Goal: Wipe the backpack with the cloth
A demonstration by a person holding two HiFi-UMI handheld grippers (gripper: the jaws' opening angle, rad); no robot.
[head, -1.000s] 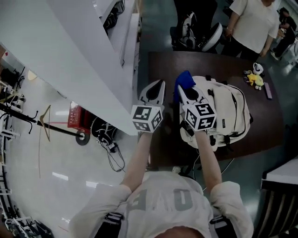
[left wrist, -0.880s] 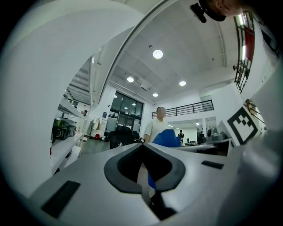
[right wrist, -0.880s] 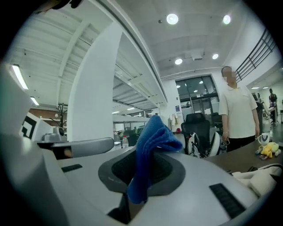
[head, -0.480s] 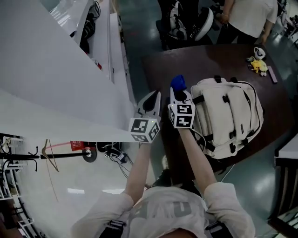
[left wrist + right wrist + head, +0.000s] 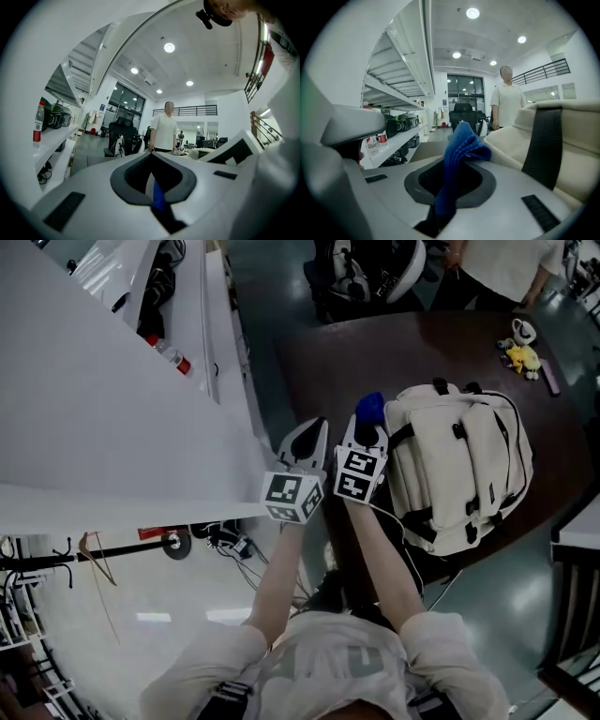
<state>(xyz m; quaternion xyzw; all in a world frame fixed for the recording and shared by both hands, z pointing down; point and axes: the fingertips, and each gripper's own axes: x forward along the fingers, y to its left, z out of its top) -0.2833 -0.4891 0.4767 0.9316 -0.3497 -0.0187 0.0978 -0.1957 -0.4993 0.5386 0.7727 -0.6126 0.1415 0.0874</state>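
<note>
Head view has both grippers held side by side over the near edge of a dark brown table (image 5: pixel 422 343), with the left gripper (image 5: pixel 314 430) at 9 o'clock of the right gripper (image 5: pixel 366 432). The right gripper's jaws are clenched on a blue cloth (image 5: pixel 370 409), which bunches out past the tips toward 12 o'clock. A cream backpack (image 5: pixel 469 465) with black straps lies flat on the table at 3 o'clock of that gripper. The cloth sits just beside the backpack's near upper corner, and whether the two touch cannot be told. A small yellow plush toy (image 5: pixel 523 354) lies on the table at 1 o'clock of the backpack, well apart from it. White shelving (image 5: pixel 94 381) fills the scene toward 9 and 10 o'clock, with a red-capped bottle (image 5: pixel 173 357) on it.

Right gripper view confirms the grasp. The cloth (image 5: pixel 461 140) rises from between the closed jaws of the right gripper (image 5: pixel 454 164) and folds over at its top. The backpack (image 5: pixel 572 159) stands close at 3 o'clock, with one black strap (image 5: pixel 541 145) running down its side. A person in a white shirt (image 5: pixel 506 101) stands beyond at 12 o'clock.

Left gripper view shows the left gripper (image 5: pixel 151 157) with its jaws pressed together, tips meeting. A thin blue sliver (image 5: pixel 158 197) shows in the seam between them, and what it is cannot be told. The same person in a white shirt (image 5: pixel 165 133) stands at 12 o'clock.
</note>
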